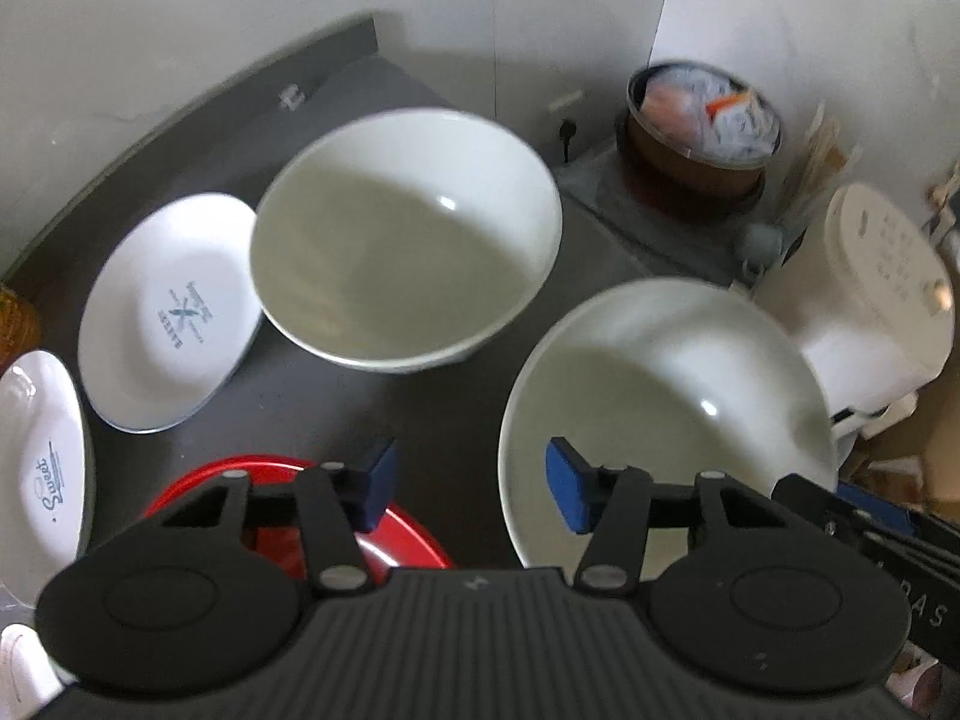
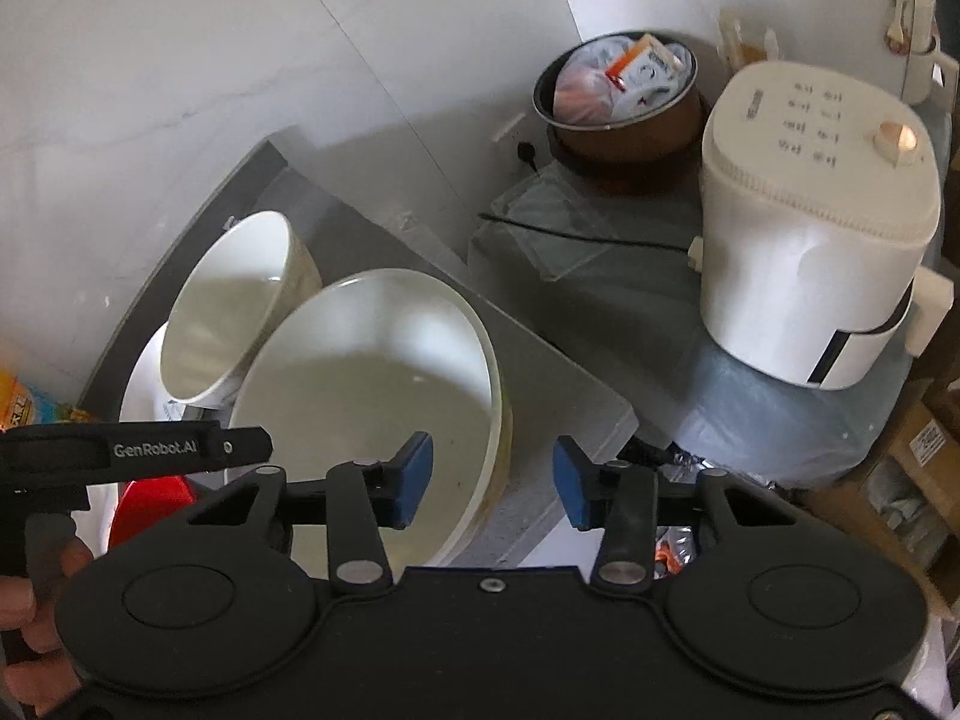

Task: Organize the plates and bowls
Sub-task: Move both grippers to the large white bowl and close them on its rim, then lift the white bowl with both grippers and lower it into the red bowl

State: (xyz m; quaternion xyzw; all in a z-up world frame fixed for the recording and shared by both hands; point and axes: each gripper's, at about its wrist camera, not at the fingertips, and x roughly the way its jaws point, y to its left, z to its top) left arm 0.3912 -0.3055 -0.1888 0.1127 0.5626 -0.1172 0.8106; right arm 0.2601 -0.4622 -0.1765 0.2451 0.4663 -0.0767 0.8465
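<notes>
Two white bowls stand on a dark grey table. The far bowl (image 1: 408, 240) is in the middle; it also shows at the left of the right wrist view (image 2: 234, 306). The near bowl (image 1: 660, 408) is at the right, by the table edge, and fills the middle of the right wrist view (image 2: 372, 384). A white printed plate (image 1: 168, 312) lies left of the far bowl, another plate (image 1: 42, 456) at the far left. A red bowl (image 1: 408, 540) sits under my left gripper (image 1: 471, 489), which is open and empty. My right gripper (image 2: 492, 480) is open, its jaws astride the near bowl's right rim.
A white appliance (image 2: 816, 228) and a brown pot (image 2: 624, 114) stuffed with bags stand on a lower surface to the right. A black cable (image 2: 576, 234) runs there. White walls close in behind. Cardboard boxes (image 2: 924, 438) are at the far right.
</notes>
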